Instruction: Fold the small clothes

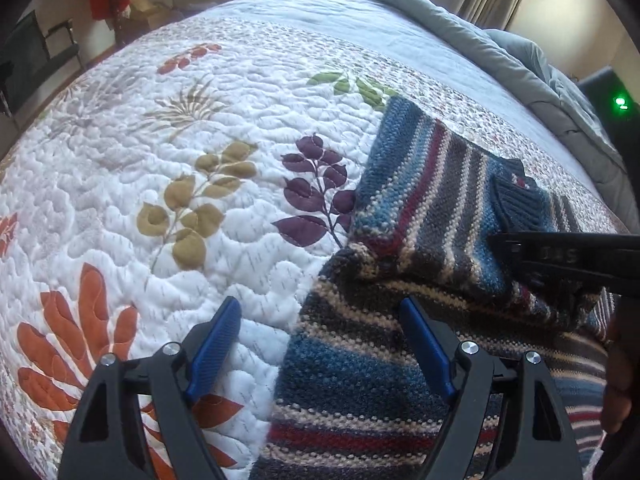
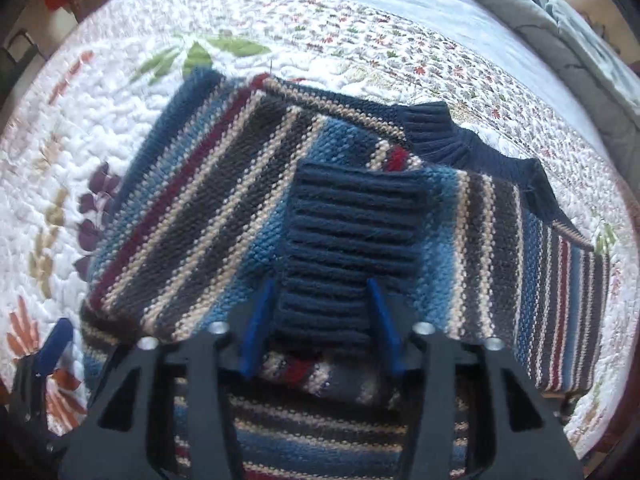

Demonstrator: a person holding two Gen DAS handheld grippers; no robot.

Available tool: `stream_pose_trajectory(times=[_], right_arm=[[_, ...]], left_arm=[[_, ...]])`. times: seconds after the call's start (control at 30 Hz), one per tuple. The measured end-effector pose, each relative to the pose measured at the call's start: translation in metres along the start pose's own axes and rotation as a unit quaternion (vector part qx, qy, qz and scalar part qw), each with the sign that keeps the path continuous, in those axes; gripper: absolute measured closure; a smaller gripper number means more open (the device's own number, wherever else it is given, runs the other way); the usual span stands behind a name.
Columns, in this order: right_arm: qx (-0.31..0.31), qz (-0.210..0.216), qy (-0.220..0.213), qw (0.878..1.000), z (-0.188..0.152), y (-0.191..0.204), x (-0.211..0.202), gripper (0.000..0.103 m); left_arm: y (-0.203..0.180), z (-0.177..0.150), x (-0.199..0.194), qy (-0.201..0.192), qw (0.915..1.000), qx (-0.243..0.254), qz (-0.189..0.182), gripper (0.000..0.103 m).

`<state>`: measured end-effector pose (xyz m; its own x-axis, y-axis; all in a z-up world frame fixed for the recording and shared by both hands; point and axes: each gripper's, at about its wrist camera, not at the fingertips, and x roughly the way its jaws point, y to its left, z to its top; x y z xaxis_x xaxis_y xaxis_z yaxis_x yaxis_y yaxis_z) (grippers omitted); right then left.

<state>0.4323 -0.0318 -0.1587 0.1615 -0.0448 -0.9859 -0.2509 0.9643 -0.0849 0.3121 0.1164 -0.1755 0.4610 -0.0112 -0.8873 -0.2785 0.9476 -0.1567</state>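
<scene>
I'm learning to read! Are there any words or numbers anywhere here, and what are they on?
Raised marks on the right gripper, seen in the left wrist view: upside down and blurred, too unclear to read for sure.
Striped knit sweater: no words or label showing.
Leaf-patterned quilt: only pictures of leaves, no words.
Green light at the edge of the left wrist view: just a glow, no text.
</scene>
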Motion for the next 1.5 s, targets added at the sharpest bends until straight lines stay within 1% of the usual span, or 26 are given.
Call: stream_pose_trajectory(times=[0.03, 0.13, 0.23, 0.27, 0.37, 0.43, 0.5, 0.57, 0.63, 0.67, 0.7, 0.73, 0.8, 0.87, 0.9, 0.93, 1.0, 1.07, 1.1, 1.13, 1.2, 1.27, 1.33, 1.43, 1.47, 1.5], right_arm=[[0.001, 0.004, -0.002, 1.000, 0.000, -0.004, -0.002, 0.088], [0.027, 0.045, -0.016, 0.998, -0.004, -0.034, -0.018, 0.090], [0.056, 0.048, -0.047, 0.996, -0.010, -0.078, -0.039, 0.090], [0.067, 0.040, -0.057, 0.995, -0.015, -0.101, -0.047, 0.090], [0.101, 0.010, -0.063, 0.993, -0.028, -0.155, -0.053, 0.088], [0.129, -0.013, -0.055, 0.990, -0.042, -0.189, -0.049, 0.078], [0.152, -0.046, -0.031, 0.987, -0.056, -0.222, -0.037, 0.070], [0.173, -0.057, -0.017, 0.983, -0.071, -0.250, -0.027, 0.068], [0.201, -0.045, -0.012, 0.979, -0.083, -0.269, -0.020, 0.060], [0.219, -0.029, -0.014, 0.975, -0.087, -0.280, -0.017, 0.050], [0.229, -0.012, -0.018, 0.973, -0.087, -0.285, -0.015, 0.048], [0.237, 0.009, -0.024, 0.971, -0.087, -0.291, -0.014, 0.048], [0.249, 0.065, -0.031, 0.966, -0.084, -0.299, -0.008, 0.036], [0.257, 0.099, -0.018, 0.961, -0.077, -0.296, 0.002, 0.036], [0.259, 0.098, -0.014, 0.961, -0.075, -0.295, 0.007, 0.036], [0.258, 0.097, -0.011, 0.961, -0.072, -0.295, 0.012, 0.039], [0.252, 0.108, -0.012, 0.962, -0.066, -0.293, 0.018, 0.063], [0.243, 0.127, -0.021, 0.961, -0.062, -0.289, 0.017, 0.072], [0.230, 0.127, -0.027, 0.964, -0.058, -0.287, 0.014, 0.088], [0.220, 0.129, -0.031, 0.966, -0.055, -0.287, 0.013, 0.089], [0.215, 0.141, -0.061, 0.965, -0.048, -0.288, -0.001, 0.091], [0.213, 0.159, -0.120, 0.957, -0.045, -0.294, -0.022, 0.092], [0.218, 0.149, -0.140, 0.954, -0.043, -0.299, -0.027, 0.092], [0.223, 0.098, -0.063, 0.968, -0.044, -0.299, 0.012, 0.092], [0.220, 0.090, -0.047, 0.970, -0.047, -0.296, 0.024, 0.090], [0.219, 0.089, -0.051, 0.970, -0.051, -0.294, 0.028, 0.086]], left_arm=[[-0.001, -0.001, 0.000, -0.002, 1.0000, 0.001, 0.003, 0.021], [-0.011, -0.002, -0.002, -0.010, 0.9997, 0.020, 0.006, 0.021], [-0.021, -0.004, -0.008, -0.021, 0.9991, 0.034, -0.011, 0.021], [-0.025, -0.005, -0.010, -0.025, 0.9987, 0.039, -0.021, 0.021], [-0.035, -0.007, -0.012, -0.029, 0.9978, 0.049, -0.034, 0.020], [-0.042, -0.009, -0.012, -0.033, 0.9972, 0.061, -0.026, 0.018], [-0.047, -0.010, -0.010, -0.033, 0.9968, 0.071, -0.018, 0.018], [-0.049, -0.011, -0.008, -0.035, 0.9966, 0.074, -0.012, 0.018], [-0.051, -0.011, -0.006, -0.036, 0.9967, 0.072, -0.011, 0.017], [-0.051, -0.011, -0.006, -0.037, 0.9966, 0.072, -0.010, 0.017], [-0.052, -0.011, -0.006, -0.038, 0.9966, 0.073, -0.009, 0.016], [-0.053, -0.011, -0.006, -0.039, 0.9964, 0.074, -0.008, 0.016], [-0.054, -0.012, -0.005, -0.041, 0.9962, 0.077, -0.004, 0.015], [-0.055, -0.013, -0.004, -0.042, 0.9961, 0.077, -0.003, 0.014], [-0.055, -0.013, -0.004, -0.042, 0.9962, 0.077, -0.003, 0.014], [-0.055, -0.013, -0.003, -0.042, 0.9962, 0.076, -0.003, 0.014], [-0.055, -0.013, -0.002, -0.041, 0.9963, 0.075, -0.004, 0.013], [-0.055, -0.013, -0.001, -0.042, 0.9964, 0.074, -0.002, 0.013], [-0.055, -0.013, -0.001, -0.042, 0.9964, 0.074, -0.002, 0.012], [-0.056, -0.013, -0.001, -0.043, 0.9964, 0.073, -0.002, 0.012], [-0.056, -0.013, -0.001, -0.044, 0.9963, 0.074, -0.001, 0.012], [-0.057, -0.014, 0.001, -0.043, 0.9963, 0.075, 0.003, 0.011], [-0.059, -0.015, 0.003, -0.041, 0.9959, 0.080, 0.009, 0.011], [-0.064, -0.018, 0.007, -0.041, 0.9941, 0.098, 0.026, 0.010], [-0.065, -0.018, 0.007, -0.041, 0.9936, 0.101, 0.029, 0.009], [-0.066, -0.018, 0.008, -0.041, 0.9933, 0.104, 0.032, 0.009]])
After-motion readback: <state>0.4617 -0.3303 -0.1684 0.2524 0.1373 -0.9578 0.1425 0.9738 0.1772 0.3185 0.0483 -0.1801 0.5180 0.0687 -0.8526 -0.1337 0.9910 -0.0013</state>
